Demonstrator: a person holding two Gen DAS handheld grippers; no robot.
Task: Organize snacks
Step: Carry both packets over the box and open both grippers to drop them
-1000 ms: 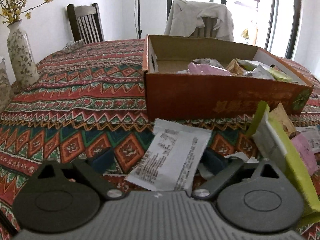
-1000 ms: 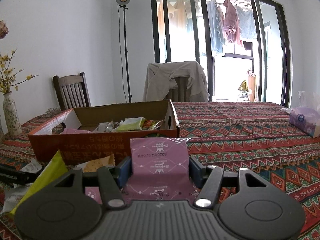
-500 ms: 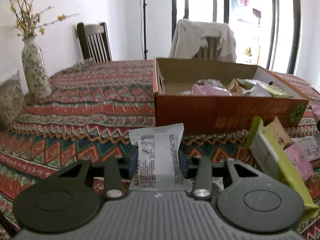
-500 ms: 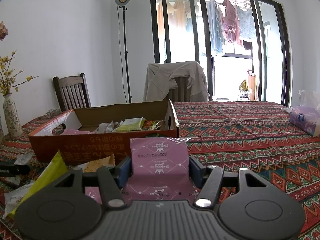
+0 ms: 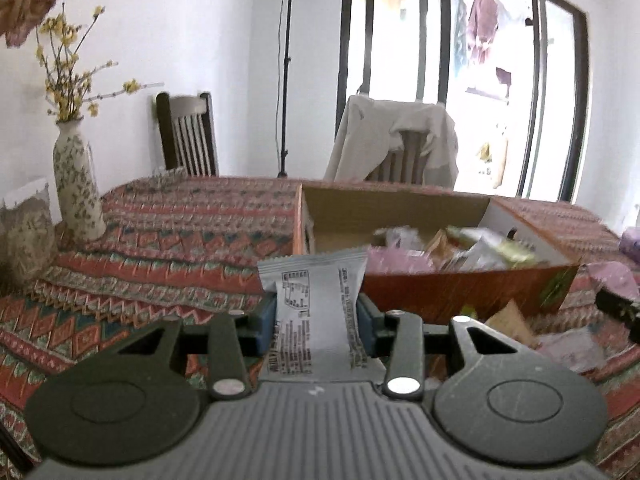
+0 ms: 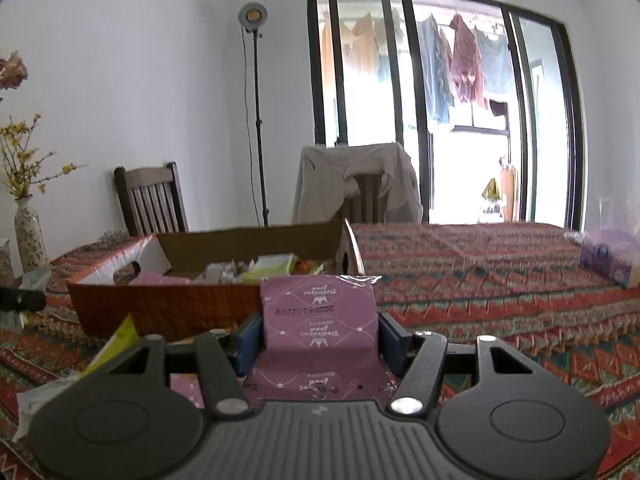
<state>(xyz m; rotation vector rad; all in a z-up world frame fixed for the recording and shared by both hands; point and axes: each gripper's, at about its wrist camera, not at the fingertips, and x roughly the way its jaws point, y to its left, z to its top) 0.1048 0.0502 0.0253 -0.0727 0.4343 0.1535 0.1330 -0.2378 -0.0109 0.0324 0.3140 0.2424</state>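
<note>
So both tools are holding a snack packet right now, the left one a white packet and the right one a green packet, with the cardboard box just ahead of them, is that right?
Not quite. The right tool holds a purple packet, not a green one, as the right wrist view shows. The rest stands: the left tool holds a white packet, and the cardboard box sits just ahead of both.
</note>
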